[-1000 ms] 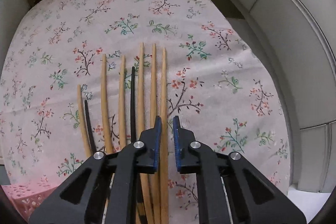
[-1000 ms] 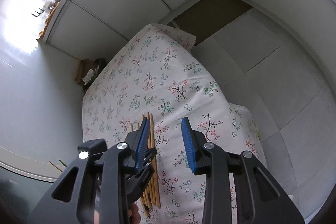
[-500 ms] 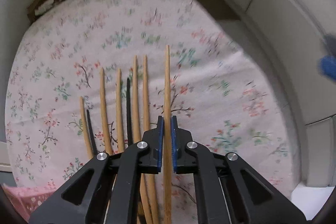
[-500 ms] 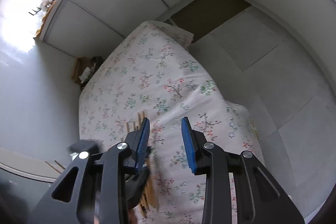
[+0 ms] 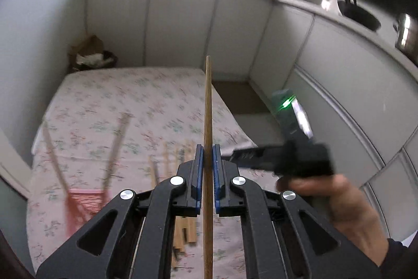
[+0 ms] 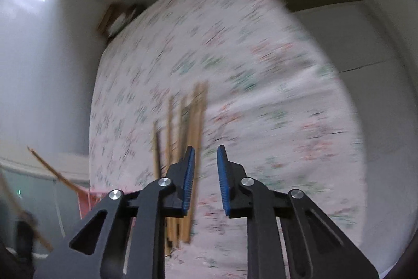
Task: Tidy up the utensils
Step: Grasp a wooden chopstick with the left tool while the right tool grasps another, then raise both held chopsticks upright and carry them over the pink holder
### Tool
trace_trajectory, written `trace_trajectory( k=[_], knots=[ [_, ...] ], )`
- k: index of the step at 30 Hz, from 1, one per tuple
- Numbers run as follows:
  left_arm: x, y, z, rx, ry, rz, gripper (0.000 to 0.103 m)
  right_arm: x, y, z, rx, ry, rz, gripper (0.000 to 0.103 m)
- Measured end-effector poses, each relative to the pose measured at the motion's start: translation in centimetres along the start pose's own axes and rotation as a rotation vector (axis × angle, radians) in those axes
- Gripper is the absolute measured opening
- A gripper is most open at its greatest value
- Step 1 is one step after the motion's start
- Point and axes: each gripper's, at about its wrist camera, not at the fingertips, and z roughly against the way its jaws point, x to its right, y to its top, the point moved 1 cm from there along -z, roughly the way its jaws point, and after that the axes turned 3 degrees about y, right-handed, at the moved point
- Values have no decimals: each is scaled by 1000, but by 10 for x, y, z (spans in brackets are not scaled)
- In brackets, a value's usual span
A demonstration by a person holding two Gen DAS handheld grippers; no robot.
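My left gripper [image 5: 208, 156] is shut on one wooden chopstick [image 5: 208, 106] and holds it in the air above the floral tablecloth [image 5: 125, 101]. Below it, several more chopsticks [image 5: 172, 153] lie side by side on the cloth. A pink basket [image 5: 83, 203] at the left has two chopsticks [image 5: 115, 145] leaning in it. My right gripper [image 6: 206, 161] hangs over the cloth just right of the chopstick row [image 6: 188, 127]. Its jaws are closing with nothing between them. In the left wrist view the right gripper [image 5: 250, 154] shows blurred, held by a hand [image 5: 339, 203].
White cabinet fronts [image 5: 183, 25] wall in the table at the back and right. A brown box [image 5: 88, 54] sits at the far left corner. Pots stand on the counter [image 5: 358, 15] at the upper right. The pink basket [image 6: 83, 203] is at the table's near left edge.
My left gripper closed on the rightmost chopstick and lifted it well clear of the cloth. My right gripper swung down toward the row of chopsticks and its jaws narrowed.
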Motion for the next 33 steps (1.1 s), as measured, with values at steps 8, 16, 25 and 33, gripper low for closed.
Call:
trace_trajectory(
  k=[8,16,25,33],
  knots=[
    [-39,6,12,33,-12,86,6,-62,-20,-59,-90,-20,185,16],
    [-57,5,26,46,-43,120,6,-70,-21,-97,-117,-193,222,14],
    [-66,4,31,68,-56,119,6,-80,-22,-81,-50,-215,219,7],
    [-78,10,45,129,-66,146,6,-89,-12,22,250,-23,179,7]
  ],
)
